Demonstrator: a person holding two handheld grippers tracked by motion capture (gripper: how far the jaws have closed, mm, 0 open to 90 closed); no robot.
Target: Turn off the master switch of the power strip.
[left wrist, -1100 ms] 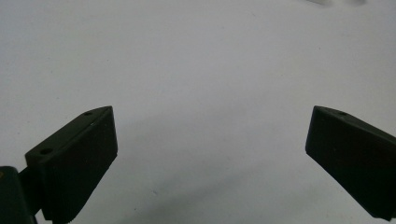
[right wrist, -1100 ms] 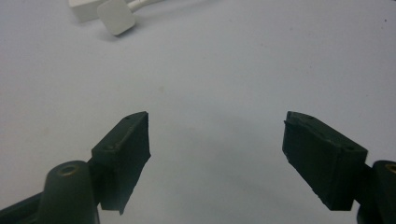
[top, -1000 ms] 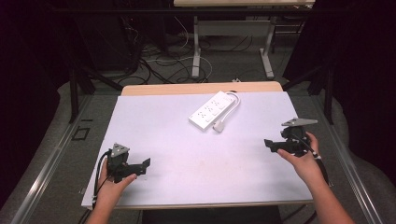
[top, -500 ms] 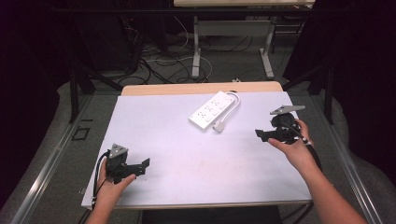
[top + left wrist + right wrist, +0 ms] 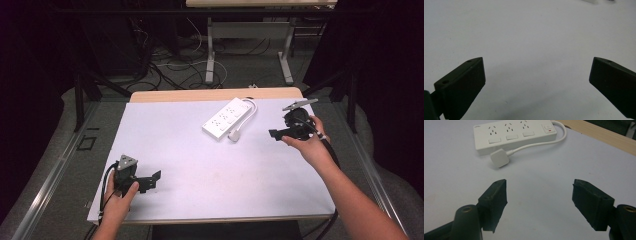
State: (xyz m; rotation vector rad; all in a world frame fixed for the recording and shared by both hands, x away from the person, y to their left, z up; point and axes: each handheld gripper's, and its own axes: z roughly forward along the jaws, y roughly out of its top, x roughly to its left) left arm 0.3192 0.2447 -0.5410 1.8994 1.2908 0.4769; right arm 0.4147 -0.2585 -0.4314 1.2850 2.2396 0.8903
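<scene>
Lying ahead of open right tongs point(image 5: 539, 202): power strip point(image 5: 515, 135).

Right gripper point(image 5: 274, 134) has shifted from the near right part of the table point(image 5: 180, 125) up and inward, now closer to the white power strip point(image 5: 228, 118) and its plug point(image 5: 234, 135), though still apart from both. Its jaws stand wide with nothing between them. The forearm behind it reaches farther over the tabletop than before.
</scene>
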